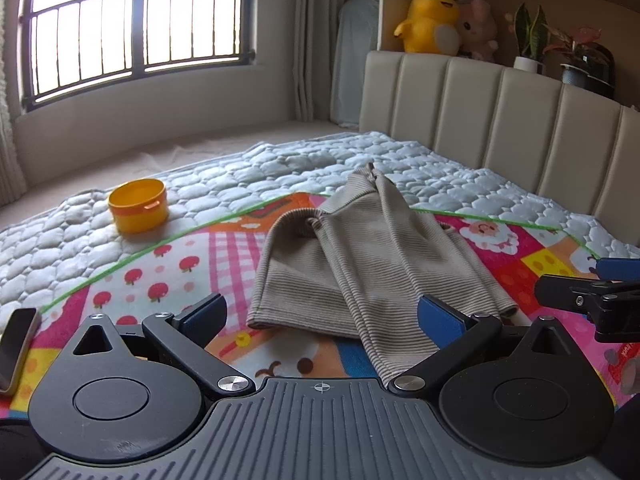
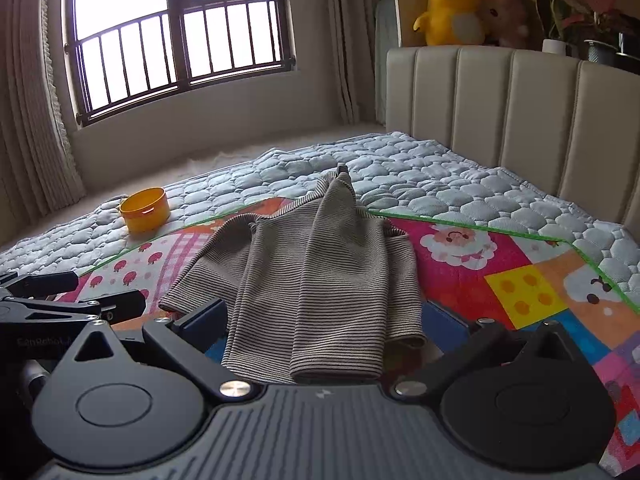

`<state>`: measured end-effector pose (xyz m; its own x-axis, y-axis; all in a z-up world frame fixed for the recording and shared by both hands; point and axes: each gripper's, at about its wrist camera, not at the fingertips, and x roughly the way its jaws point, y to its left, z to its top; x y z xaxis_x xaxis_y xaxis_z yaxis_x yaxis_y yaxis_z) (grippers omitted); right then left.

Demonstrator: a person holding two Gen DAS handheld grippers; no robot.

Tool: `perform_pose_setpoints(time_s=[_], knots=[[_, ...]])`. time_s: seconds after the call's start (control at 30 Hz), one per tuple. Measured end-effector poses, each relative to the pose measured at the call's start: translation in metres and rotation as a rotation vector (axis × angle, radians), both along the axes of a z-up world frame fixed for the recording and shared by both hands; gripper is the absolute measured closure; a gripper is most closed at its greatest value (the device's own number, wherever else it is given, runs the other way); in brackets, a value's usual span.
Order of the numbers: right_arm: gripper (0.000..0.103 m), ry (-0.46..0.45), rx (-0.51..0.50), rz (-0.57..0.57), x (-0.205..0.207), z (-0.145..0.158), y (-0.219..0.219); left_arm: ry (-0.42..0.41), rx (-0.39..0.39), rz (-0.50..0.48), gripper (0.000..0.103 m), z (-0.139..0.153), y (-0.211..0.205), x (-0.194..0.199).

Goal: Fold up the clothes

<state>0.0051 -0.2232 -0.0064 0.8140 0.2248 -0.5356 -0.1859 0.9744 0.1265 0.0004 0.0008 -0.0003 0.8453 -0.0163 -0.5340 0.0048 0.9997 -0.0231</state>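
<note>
Lying across the middle of both views, the striped garment point(image 1: 360, 264) rests partly folded on a bright patchwork play mat point(image 1: 176, 264), its near hem at the lower centre of each frame; the mat sits on a pale quilted bed cover point(image 1: 304, 160), with its green border running diagonally through mid-frame. The left gripper point(image 1: 322, 314) stands wide with blue pads spread; its right pad touches or overlaps the garment's near fold, though nothing is pinched. The right gripper point(image 2: 324, 322) is likewise spread wide, the garment's hem lying between its fingers, ungripped. In the left wrist view the right gripper's tip shows at the right edge; in the right wrist view the left gripper shows at the left edge, beside the cloth. An orange tub point(image 1: 138, 206) stands on the quilt at left of centre, well apart from the garment; a phone point(image 1: 16, 344) lies at the lower left edge of the left view. A padded headboard point(image 1: 500, 120) closes the right side, topped by a yellow plush duck point(image 1: 430, 18), a pink plush toy point(image 1: 478, 28) and potted plants point(image 1: 532, 36); a barred window point(image 1: 132, 28) fills the upper left. Bare mat lies open right of the garment.
</note>
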Motion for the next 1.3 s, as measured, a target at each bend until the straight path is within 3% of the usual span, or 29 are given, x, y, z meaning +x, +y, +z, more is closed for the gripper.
perform_pose_setpoints(time_s=[1.3], knots=[[0.000,0.039,-0.019,0.018,0.0074,-0.0059,0.0053,0.042,-0.005,-0.004,0.000,-0.0096,-0.0004,0.0017]])
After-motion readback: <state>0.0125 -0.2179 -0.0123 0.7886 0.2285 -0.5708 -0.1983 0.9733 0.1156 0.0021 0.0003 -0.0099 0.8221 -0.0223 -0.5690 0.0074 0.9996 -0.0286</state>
